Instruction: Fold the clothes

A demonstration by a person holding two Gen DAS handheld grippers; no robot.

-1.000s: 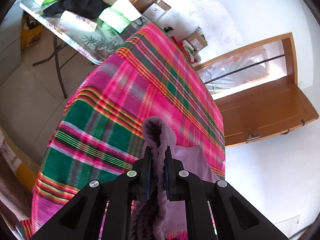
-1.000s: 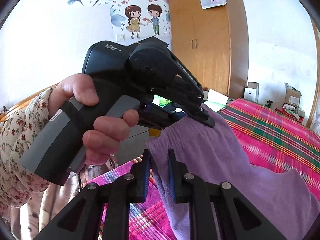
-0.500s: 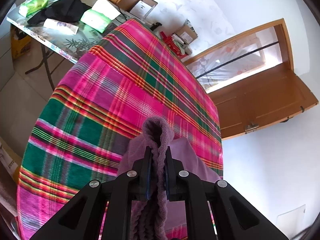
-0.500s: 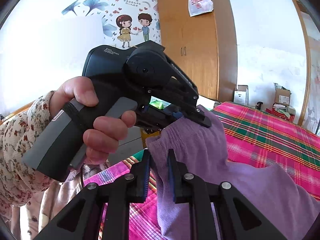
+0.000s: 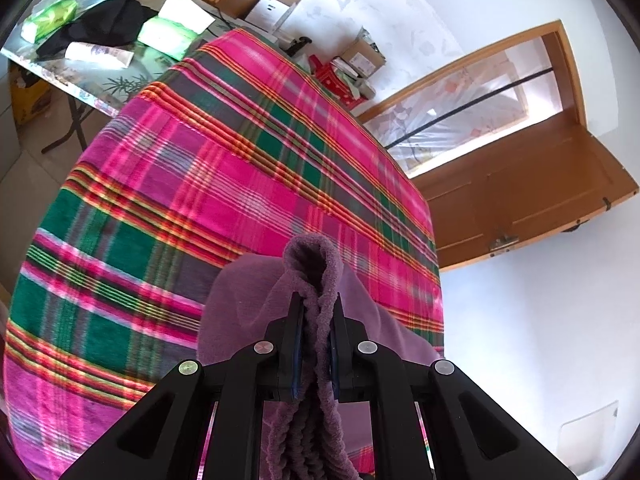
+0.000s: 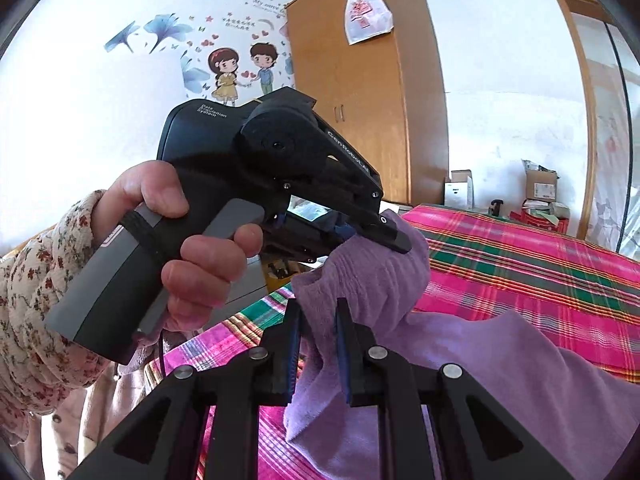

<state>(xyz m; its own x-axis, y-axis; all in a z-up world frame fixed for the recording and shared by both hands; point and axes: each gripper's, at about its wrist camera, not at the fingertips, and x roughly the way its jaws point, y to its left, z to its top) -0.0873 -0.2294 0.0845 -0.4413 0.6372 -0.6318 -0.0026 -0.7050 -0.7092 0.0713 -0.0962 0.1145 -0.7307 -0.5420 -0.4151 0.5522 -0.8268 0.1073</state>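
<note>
Wooden wardrobe [image 6: 368,92] (white bag [image 6: 366,12] hung), cluttered table [image 5: 100,76], perhaps boxes [image 5: 362,56].
</note>
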